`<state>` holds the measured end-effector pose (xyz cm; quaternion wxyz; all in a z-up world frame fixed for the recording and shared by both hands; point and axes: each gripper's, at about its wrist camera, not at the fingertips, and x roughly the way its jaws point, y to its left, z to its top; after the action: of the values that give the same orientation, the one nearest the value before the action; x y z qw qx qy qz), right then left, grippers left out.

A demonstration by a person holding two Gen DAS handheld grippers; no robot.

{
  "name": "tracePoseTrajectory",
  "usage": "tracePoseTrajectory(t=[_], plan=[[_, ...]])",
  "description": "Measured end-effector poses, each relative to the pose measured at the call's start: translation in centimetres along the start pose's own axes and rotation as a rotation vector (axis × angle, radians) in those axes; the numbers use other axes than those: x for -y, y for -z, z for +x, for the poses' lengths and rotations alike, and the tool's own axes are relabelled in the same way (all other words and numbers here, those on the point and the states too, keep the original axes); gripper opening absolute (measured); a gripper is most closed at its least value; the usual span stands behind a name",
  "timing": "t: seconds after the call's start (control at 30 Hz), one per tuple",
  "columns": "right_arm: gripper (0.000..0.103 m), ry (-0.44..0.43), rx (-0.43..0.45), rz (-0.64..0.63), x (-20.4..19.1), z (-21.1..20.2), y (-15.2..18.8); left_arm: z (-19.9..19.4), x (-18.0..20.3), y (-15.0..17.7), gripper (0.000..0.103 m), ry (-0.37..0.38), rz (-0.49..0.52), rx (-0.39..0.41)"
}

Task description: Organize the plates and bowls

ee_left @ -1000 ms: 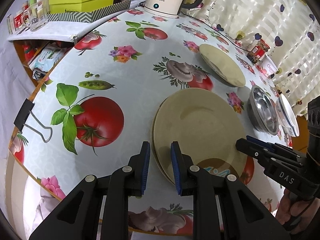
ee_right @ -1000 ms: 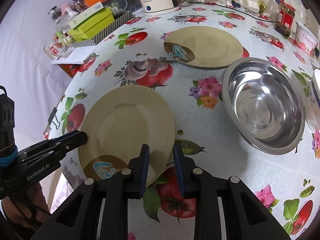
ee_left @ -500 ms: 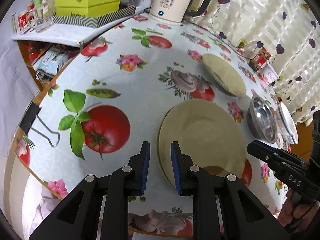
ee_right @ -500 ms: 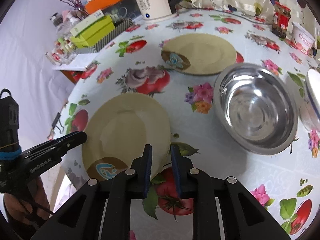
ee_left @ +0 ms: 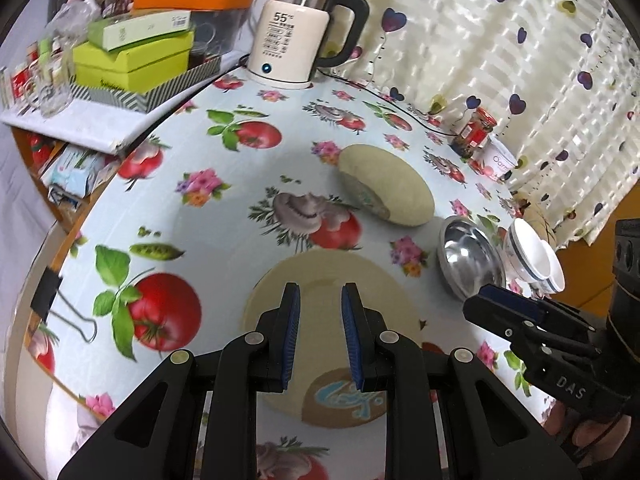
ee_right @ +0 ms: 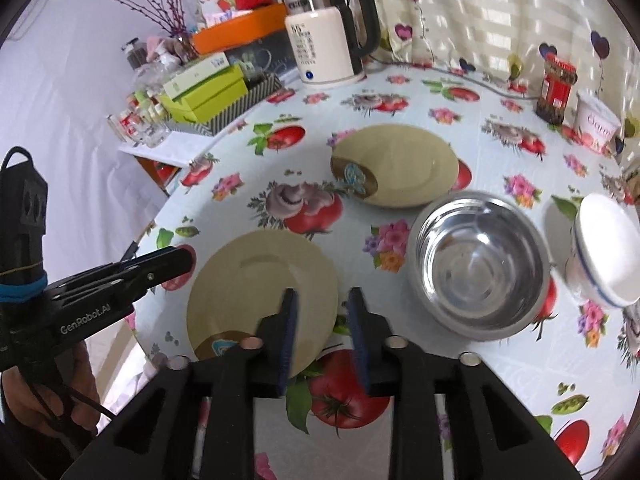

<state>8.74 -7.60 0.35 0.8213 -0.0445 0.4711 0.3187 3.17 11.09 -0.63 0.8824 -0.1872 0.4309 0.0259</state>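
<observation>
1. Left gripper [ee_left: 316, 334]: marked "GenRobot.AI"; fingers slightly spread, pinching nothing, above the near plate [ee_right: 256, 288], which lies flat at the table's [ee_right: 460, 400] near left edge.
2. Right gripper [ee_right: 322, 336]: "DAS" on its body; jaws have just been opening, nothing between them, apparently after releasing.
3. Far plate [ee_right: 404, 164], steel bowl [ee_right: 478, 264] and white bowls [ee_right: 604, 256] sit unstacked, so sorting looks unfinished.
4. Kettle [ee_right: 324, 46] reads "55".

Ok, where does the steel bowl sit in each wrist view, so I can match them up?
Left wrist view: steel bowl at right of centre, small, just left of the white bowls.
Right wrist view: steel bowl right of centre, large.
Shared landmark: the white kettle at the table's far edge.
</observation>
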Motion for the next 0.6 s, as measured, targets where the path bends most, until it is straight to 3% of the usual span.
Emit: tracePoseTrajectory(t=[0.23,0.6], plan=[[0.035,0.000,0.029,0.002,1.3,-0.7,-1.0,0.8,1.6,-2.0,0.022,0.001,0.031,0.024],[0.035,0.021,0.032,0.076,5.2,-0.5,-3.4,3.5,3.8,-4.9,0.022,0.010,0.069,-0.002]])
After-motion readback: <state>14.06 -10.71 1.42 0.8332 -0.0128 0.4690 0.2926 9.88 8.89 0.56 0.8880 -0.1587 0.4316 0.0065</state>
